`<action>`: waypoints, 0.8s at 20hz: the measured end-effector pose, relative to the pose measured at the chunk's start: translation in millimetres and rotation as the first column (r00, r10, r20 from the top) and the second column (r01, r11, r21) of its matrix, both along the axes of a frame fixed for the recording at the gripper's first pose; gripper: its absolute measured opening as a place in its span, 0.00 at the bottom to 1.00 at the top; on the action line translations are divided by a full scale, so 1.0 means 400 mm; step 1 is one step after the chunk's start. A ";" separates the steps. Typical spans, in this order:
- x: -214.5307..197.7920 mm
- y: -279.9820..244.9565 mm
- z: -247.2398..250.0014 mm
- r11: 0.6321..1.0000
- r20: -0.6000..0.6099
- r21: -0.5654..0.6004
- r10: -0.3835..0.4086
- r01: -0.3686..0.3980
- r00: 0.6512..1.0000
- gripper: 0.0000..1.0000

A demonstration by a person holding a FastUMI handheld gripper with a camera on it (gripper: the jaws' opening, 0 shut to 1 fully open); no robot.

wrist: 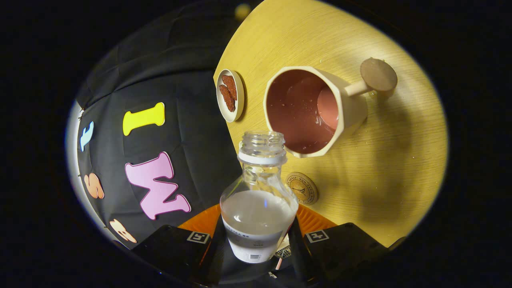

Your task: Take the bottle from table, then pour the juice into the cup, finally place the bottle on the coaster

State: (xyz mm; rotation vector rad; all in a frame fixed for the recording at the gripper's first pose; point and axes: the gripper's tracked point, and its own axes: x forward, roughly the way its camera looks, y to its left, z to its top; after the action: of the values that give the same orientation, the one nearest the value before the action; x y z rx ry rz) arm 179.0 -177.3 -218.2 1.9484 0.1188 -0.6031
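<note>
My gripper (258, 240) is shut on a clear plastic bottle (259, 200), both fingers pressing on its labelled body. The bottle has no cap and is partly filled with a pale cloudy liquid. Its open neck points toward a cream faceted cup (352, 108) with a reddish-brown inside, which stands just beyond the bottle's mouth on the wooden table (380, 172). The cup has a handle ending in a round disc, and its inside looks wet. A small round cork coaster (303, 188) lies on the table beside the bottle's shoulder, between the bottle and the cup.
A small cream dish (231, 96) holding reddish-brown snack pieces sits near the table's edge, beyond the bottle and beside the cup. Black cloth hangs past that edge. The whole scene is tilted in this view.
</note>
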 end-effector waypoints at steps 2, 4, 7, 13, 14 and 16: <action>0.003 0.000 0.001 1.000 0.005 0.029 -0.011 0.011 1.000 0.71; 0.000 0.002 -0.003 0.998 -0.005 0.053 -0.016 0.017 1.000 0.71; -0.004 -0.007 0.006 0.995 0.009 0.095 -0.037 0.035 0.999 0.72; -0.020 -0.019 0.027 0.986 0.035 0.166 -0.039 0.033 0.999 0.72; -0.021 -0.020 0.029 0.983 0.035 0.183 -0.039 0.032 0.999 0.72; -0.023 -0.023 0.027 0.976 0.039 0.215 -0.039 0.030 0.998 0.72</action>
State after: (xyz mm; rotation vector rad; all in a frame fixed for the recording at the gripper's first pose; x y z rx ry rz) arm 169.7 -186.4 -207.2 2.1754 0.1276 -0.5911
